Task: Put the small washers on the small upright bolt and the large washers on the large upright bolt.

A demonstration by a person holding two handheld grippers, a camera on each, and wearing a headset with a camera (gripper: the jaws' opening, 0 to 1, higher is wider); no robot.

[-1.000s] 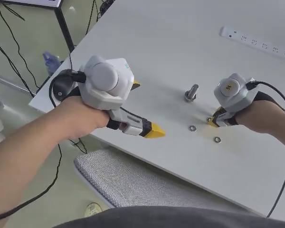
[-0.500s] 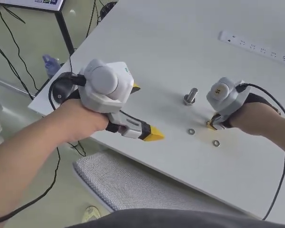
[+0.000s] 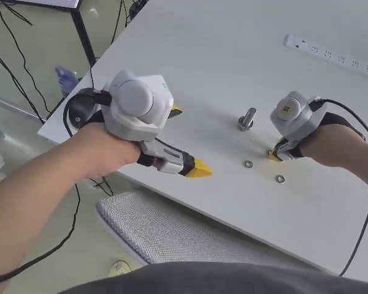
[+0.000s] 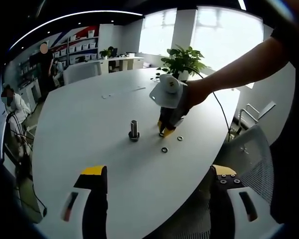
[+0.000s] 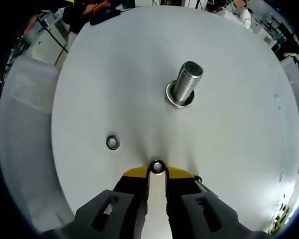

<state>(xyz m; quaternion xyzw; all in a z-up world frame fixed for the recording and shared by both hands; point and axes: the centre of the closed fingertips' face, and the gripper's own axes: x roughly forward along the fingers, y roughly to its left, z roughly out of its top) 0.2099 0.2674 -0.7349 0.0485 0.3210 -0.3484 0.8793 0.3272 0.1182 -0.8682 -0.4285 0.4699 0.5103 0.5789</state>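
A steel bolt point(image 3: 248, 118) stands upright on the white table point(image 3: 208, 55); the right gripper view shows it point(image 5: 185, 82) ahead of the jaws. My right gripper point(image 3: 275, 155) points down at the table just right of the bolt. Its jaws are nearly together with a small washer point(image 5: 157, 167) pinched at the tips. Two more small washers lie loose, one point(image 3: 248, 164) left of the tips and one point(image 3: 280, 179) nearer the table's front edge. My left gripper point(image 3: 187, 139) hovers over the front edge at the left, jaws wide apart and holding nothing.
A white power strip point(image 3: 331, 56) lies at the far right of the table. A grey mesh chair seat point(image 3: 172, 233) sits below the front edge. Cables and a black table leg point(image 3: 83, 33) are off to the left.
The right gripper's body has tilted a little while its tips stay at the same washer. The left gripper has barely moved. The washers and bolt lie as before.
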